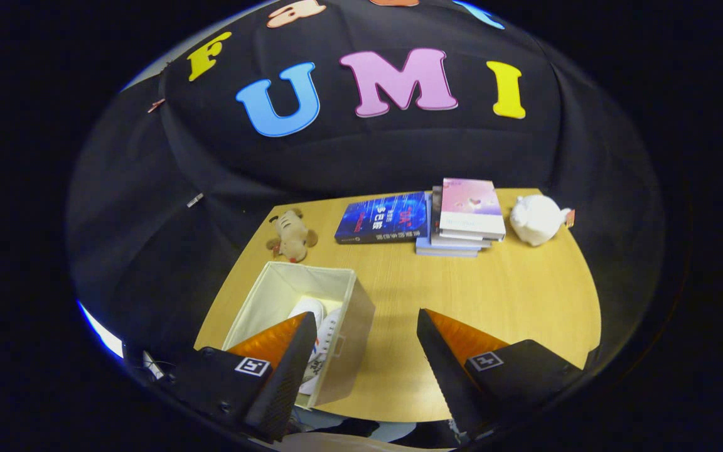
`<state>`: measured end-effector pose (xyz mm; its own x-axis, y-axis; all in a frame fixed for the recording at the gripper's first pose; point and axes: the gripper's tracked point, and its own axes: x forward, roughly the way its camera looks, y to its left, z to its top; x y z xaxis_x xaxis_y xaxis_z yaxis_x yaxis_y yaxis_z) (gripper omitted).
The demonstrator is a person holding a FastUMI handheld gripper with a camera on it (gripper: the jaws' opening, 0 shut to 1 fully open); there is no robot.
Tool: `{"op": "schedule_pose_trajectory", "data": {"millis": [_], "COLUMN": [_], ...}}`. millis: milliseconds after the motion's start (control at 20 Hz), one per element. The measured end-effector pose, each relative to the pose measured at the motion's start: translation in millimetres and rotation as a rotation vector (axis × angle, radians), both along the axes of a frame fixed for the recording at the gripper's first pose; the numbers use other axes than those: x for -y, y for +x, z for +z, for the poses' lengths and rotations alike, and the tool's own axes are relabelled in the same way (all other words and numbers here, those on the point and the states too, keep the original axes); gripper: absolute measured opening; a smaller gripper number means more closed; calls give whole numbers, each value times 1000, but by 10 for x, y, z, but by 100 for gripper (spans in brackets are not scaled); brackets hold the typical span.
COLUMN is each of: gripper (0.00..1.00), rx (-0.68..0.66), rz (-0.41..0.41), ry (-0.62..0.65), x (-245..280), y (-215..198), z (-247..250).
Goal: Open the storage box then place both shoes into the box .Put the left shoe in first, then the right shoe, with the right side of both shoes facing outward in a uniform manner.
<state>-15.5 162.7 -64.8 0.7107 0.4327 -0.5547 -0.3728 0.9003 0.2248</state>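
An open cream fabric storage box [346, 295] stands on the wooden table [493, 295] at its near left. Two white shoes [317, 326] lie inside it, toes pointing away from me, partly hidden behind my left finger. My gripper [364, 333] hangs above the table's near edge, open, with nothing between its fingers. The left finger [286, 364] overlaps the box's near right corner; the right finger [449, 358] is over bare table to the right of the box.
Beyond the box lies a small brown plush dog [291, 235]. A blue book [383, 218] and a stack of books [465, 216] sit at the far middle of the table. A white plush toy [536, 218] rests at the far right.
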Motion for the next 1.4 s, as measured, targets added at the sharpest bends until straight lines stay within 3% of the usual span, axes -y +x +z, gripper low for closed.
{"op": "schedule_pose_trajectory", "data": {"millis": [300, 550, 750, 950, 1400], "gripper": [99, 98, 98, 98, 98], "rx": [332, 550, 607, 599, 572], "rz": [8, 1, -44, -178, -277], "ry": [3, 43, 82, 19, 105], "x": [821, 1280, 1467, 1717, 1696], "y": [354, 420, 398, 480, 442], "z": [837, 1336, 1463, 1338, 1288]}}
